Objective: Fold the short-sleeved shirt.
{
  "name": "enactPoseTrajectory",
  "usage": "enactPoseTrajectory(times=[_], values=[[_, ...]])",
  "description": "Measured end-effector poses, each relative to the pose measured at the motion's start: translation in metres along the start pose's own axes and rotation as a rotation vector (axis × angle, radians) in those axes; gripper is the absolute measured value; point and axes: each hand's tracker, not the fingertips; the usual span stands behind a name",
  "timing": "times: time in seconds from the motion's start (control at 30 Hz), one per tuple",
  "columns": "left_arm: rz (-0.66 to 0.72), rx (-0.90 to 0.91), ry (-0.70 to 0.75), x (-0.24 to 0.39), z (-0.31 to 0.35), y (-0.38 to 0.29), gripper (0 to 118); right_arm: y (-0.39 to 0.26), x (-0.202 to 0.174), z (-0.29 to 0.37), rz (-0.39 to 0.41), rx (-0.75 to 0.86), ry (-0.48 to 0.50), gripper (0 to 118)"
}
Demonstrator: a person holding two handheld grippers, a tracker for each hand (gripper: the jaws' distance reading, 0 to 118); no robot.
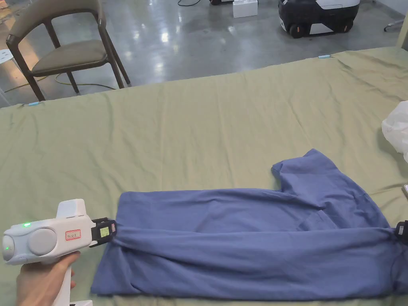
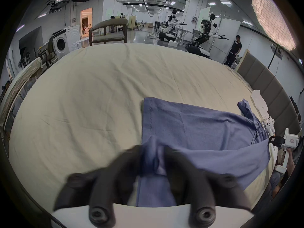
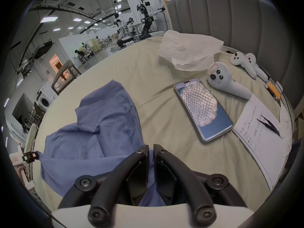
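Note:
A blue short-sleeved shirt [image 1: 247, 239] lies lengthwise on the green bedsheet [image 1: 191, 131], its near long edge lifted and pulled taut over the body. My left gripper [image 1: 113, 233] is shut on the hem end; in the left gripper view the blue shirt [image 2: 189, 128] bunches between the jaws of the left gripper [image 2: 153, 157]. My right gripper [image 1: 398, 231] is shut on the shoulder end at the picture's right edge. In the right gripper view the blue shirt [image 3: 98, 132] passes between the nearly closed jaws of the right gripper [image 3: 150, 149]. One sleeve [image 1: 306, 167] lies flat, pointing away.
A white plastic bag [image 3: 189, 50], a phone [image 3: 202, 109], several white controllers [image 3: 227, 81] and a sheet of paper [image 3: 263, 132] lie right of the shirt by the padded headboard [image 3: 230, 17]. A chair [image 1: 67, 51] and a wheeled robot base [image 1: 318, 16] stand beyond the bed.

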Motion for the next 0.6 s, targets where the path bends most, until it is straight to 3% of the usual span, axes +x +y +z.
enactPoseTrajectory(times=[0.03,0.07,0.1,0.3,0.37,0.43,0.5,0.53,0.6], values=[[-0.015,0.007,-0.006,0.001,0.006,-0.001,71,-0.002,0.0,0.005,0.001,0.011,0.014,37],[-0.023,0.032,-0.024,0.002,0.017,-0.003,72,-0.004,-0.001,0.014,0.003,0.032,0.025,54],[-0.038,0.071,-0.044,0.006,0.032,-0.005,72,-0.006,-0.001,0.023,0.006,0.058,0.047,58],[-0.081,0.397,-0.067,0.037,0.158,-0.037,72,-0.026,-0.033,0.109,0.162,0.264,0.111,57],[-0.082,0.47,-0.054,0.049,0.191,-0.055,72,-0.039,-0.044,0.137,0.183,0.332,0.142,57],[-0.114,0.54,-0.036,0.054,0.214,-0.073,72,-0.054,-0.053,0.16,0.171,0.373,0.235,55],[-0.114,0.581,0.02,0.066,0.239,-0.093,70,-0.07,-0.062,0.178,0.186,0.401,0.279,42],[-0.118,0.586,0.024,0.07,0.248,-0.101,63,-0.076,-0.067,0.186,0.205,0.403,0.275,29],[-0.119,0.603,0.035,0.079,0.264,-0.118,37,-0.09,-0.079,0.202,0.255,0.434,0.24,13]])
